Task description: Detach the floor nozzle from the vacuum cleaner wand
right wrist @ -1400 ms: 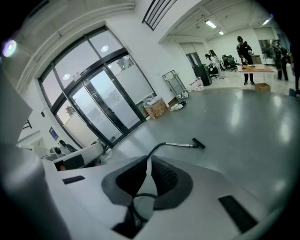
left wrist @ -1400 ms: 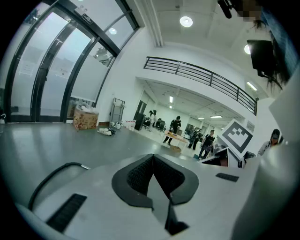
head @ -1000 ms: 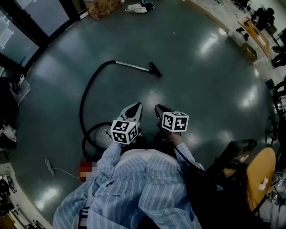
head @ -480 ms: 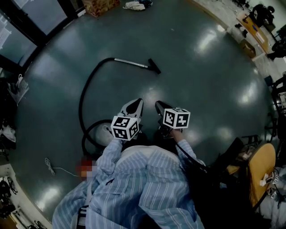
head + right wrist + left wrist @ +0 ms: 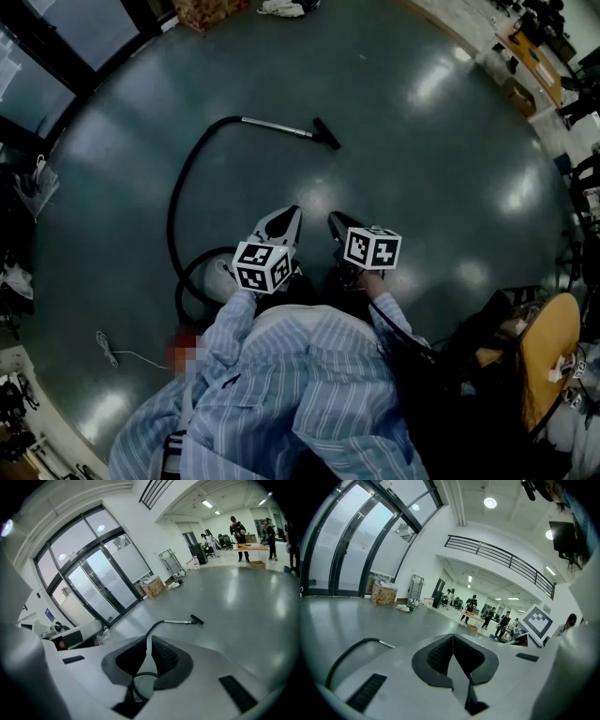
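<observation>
Left gripper point(image 5: 292, 216) and right gripper point(image 5: 334, 222) fingers are pressed together, empty. The floor nozzle point(image 5: 326, 134) lies on the floor point(image 5: 431, 197) well ahead — likely light, rigid plastic; steady the slick metal wand point(image 5: 277, 128) beside it.

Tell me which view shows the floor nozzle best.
The right gripper view: the floor nozzle stands dark against the bright floor, on the wand. The head view shows it from above, dimmer. The left gripper view shows only the hose.
</observation>
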The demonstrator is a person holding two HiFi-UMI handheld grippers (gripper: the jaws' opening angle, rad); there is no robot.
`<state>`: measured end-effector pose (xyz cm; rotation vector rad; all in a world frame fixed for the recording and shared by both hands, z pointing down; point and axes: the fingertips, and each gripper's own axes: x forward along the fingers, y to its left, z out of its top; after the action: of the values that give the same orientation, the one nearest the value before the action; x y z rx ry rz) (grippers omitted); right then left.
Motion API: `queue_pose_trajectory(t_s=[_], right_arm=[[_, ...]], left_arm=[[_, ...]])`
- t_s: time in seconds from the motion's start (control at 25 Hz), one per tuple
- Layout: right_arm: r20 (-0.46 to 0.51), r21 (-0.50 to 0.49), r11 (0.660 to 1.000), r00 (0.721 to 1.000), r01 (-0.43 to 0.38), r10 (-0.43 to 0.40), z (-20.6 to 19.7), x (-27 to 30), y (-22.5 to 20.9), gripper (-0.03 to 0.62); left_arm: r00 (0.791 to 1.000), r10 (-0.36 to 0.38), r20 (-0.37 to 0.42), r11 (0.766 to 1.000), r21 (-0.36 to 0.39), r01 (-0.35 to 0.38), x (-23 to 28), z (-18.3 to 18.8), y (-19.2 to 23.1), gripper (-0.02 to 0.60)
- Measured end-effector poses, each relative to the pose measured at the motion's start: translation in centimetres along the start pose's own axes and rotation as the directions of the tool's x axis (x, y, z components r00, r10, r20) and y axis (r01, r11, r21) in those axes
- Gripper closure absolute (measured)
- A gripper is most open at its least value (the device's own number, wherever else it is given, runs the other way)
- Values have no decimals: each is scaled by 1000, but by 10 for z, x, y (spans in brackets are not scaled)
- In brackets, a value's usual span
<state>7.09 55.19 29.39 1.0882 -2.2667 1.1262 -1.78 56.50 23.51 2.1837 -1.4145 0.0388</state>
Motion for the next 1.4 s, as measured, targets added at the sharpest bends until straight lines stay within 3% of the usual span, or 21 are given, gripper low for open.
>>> queue_pose_trajectory(t_s=[0.32, 0.76, 1.0, 1.4], right_arm=[[6, 20, 999, 1000, 29, -29, -14, -9, 0, 556], [-66, 38, 999, 998, 25, -22, -9, 6, -38, 556], [-100, 15, 1000, 995, -3, 5, 42, 46, -72, 556], [-166, 15, 996, 982, -88, 90, 157, 106, -131, 556]], left_arm=[[1000, 17, -9, 998, -58, -17, -10, -15, 15, 574], [998, 64, -7, 987, -146, -65, 26, -18, 30, 574], [990, 142, -18, 974, -175, -143, 84, -3, 67, 574], [977, 212, -4, 965, -159, -210, 203, 76, 90, 574]])
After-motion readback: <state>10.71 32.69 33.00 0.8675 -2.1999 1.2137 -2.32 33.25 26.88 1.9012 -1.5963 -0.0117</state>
